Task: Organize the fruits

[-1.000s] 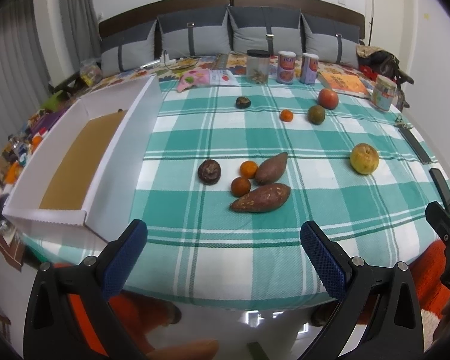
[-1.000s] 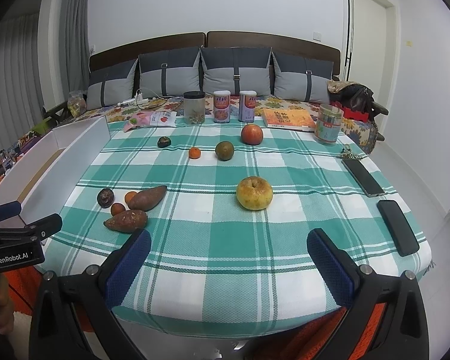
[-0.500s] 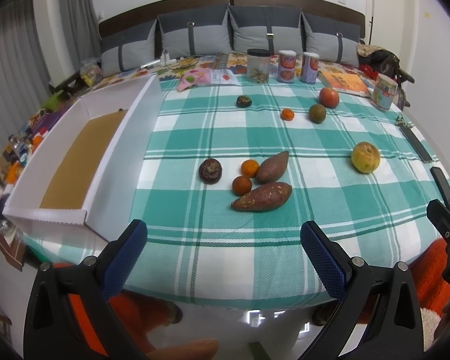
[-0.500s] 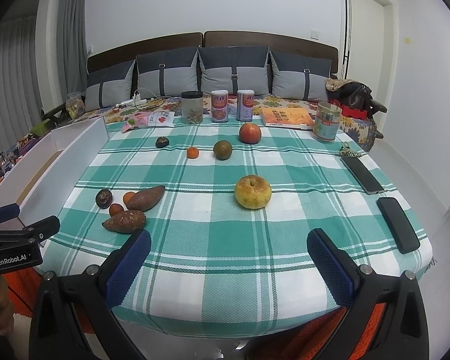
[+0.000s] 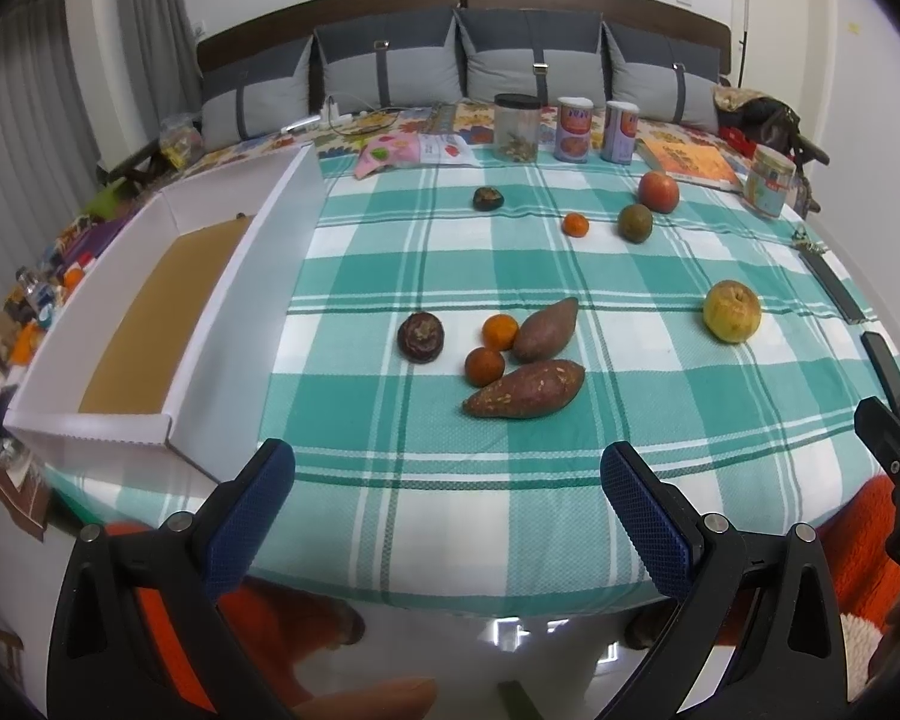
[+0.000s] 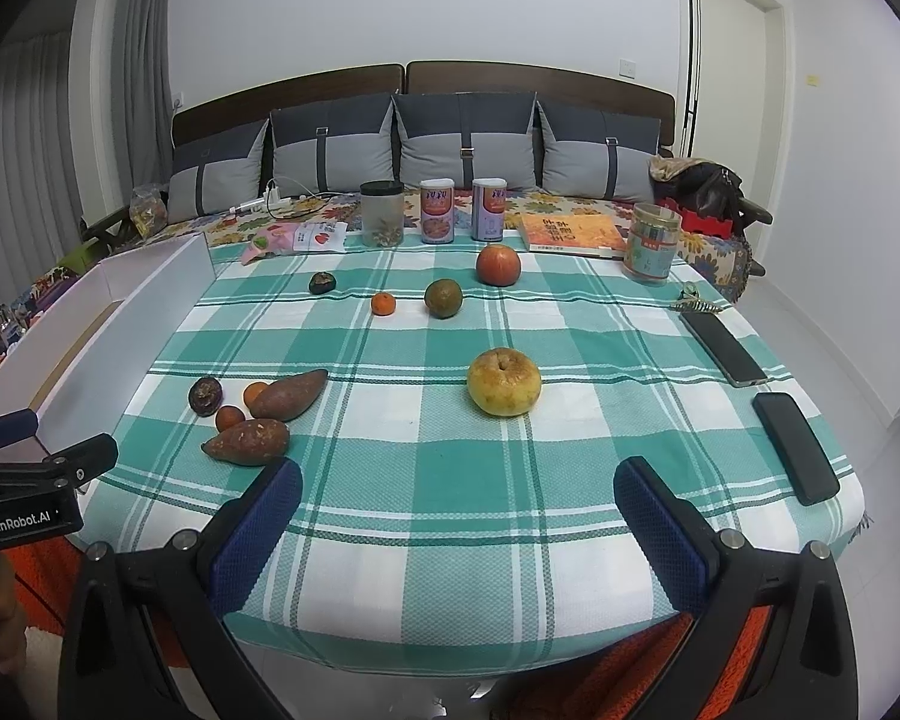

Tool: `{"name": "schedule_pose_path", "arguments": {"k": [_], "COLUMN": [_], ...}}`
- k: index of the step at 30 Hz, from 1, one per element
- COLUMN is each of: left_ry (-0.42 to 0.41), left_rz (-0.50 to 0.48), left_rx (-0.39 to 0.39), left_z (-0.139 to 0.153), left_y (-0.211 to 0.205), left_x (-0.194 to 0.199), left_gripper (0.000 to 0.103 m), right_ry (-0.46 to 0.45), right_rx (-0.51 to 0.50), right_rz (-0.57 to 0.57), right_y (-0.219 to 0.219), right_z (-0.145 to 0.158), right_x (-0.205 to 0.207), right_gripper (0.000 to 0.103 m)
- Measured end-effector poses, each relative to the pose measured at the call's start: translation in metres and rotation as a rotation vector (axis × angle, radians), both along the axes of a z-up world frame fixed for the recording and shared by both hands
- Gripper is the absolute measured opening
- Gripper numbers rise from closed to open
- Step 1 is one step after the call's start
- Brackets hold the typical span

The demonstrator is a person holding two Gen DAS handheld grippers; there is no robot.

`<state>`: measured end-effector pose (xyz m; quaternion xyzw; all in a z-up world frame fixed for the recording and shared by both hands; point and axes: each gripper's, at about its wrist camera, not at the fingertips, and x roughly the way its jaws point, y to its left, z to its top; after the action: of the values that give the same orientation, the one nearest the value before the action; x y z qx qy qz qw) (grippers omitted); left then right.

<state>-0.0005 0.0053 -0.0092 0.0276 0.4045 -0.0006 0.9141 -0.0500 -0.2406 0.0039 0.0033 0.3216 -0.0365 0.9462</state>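
Fruits lie on a green checked tablecloth [image 5: 510,480]. Near the middle-left are two sweet potatoes [image 5: 525,396], two small oranges [image 5: 485,366] and a dark round fruit [image 5: 420,336]. A yellow apple [image 6: 503,381] lies alone at the centre right. Farther back are a red apple [image 6: 498,264], a green-brown fruit [image 6: 443,298], a small orange [image 6: 383,303] and a dark fruit [image 6: 322,282]. A white box [image 5: 150,294] with a brown floor stands at the left. My left gripper [image 5: 447,516] and right gripper [image 6: 457,522] are both open and empty, at the table's near edge.
Two phones [image 6: 795,447] lie near the right edge. Jars and cans [image 6: 438,219], a book [image 6: 570,234] and a packet [image 6: 294,237] line the far edge. Cushions [image 6: 462,144] stand behind the table.
Both grippers have drifted very slightly; the fruits have not moved.
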Motion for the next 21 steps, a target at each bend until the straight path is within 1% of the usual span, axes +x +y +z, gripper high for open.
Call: {"name": "schedule_pose_path", "arguments": {"k": [9,14,18,21], "left_ry": [0.014,0.021,0.025,0.03], "left_rz": [0.002,0.001,0.002,0.005], "left_rx": [-0.003,-0.001,-0.001,-0.005], "left_z": [-0.011,-0.012,-0.011,-0.012], "left_y": [0.005,0.004,0.003,0.004], "left_x": [-0.003,-0.001,0.0,0.001], "left_gripper": [0.102,0.102,0.102,0.102], "right_ry": [0.006,0.008,0.035,0.037], "right_rx": [0.004,0.001,-0.002,-0.009], "right_rz": [-0.004,-0.005,-0.017,-0.023], "right_y": [-0.001,-0.002,-0.003,-0.004], "right_z": [-0.004,-0.005,-0.012,-0.012], "right_x": [0.001,0.001,0.006,0.006], "right_gripper": [0.103,0.103,0.103,0.103]}}
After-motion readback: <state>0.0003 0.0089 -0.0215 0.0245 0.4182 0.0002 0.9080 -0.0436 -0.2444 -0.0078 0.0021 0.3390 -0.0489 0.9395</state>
